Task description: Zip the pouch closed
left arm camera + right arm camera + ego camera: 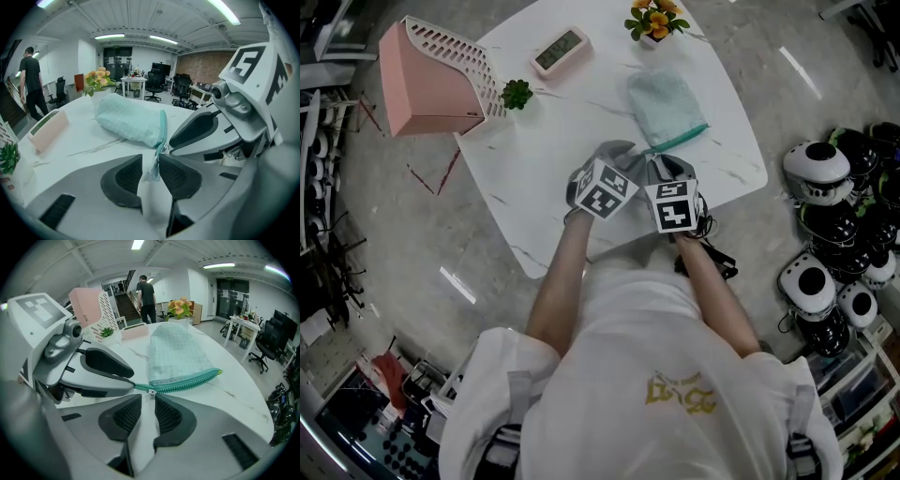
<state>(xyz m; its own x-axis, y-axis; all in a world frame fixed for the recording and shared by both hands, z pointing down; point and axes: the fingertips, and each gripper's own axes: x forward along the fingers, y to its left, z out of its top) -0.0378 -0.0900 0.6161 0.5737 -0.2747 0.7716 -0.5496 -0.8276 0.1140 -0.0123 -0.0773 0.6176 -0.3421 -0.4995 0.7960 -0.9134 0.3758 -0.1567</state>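
1. The mint-green quilted fabric pouch (pixel 666 105) lies on the white marble-look table (pixel 572 131), its zipper side toward the person.
2. The left gripper (pixel 150 159) pinches the pouch's teal zipper tail (pixel 153 172).
3. The right gripper (pixel 148 397) has its jaws nearly together on the small silver zipper pull (pixel 150 392).

White marble worktop (pixel 581 131), pink storage box (pixel 427 80) with slotted white panel at its far left corner, small green plant (pixel 517 94) beside it, pink clock (pixel 560 50), potted orange flowers (pixel 655 19), black-and-white helmets (pixel 817 164) on floor at right, person in black (pixel 147 294) by the stairs.
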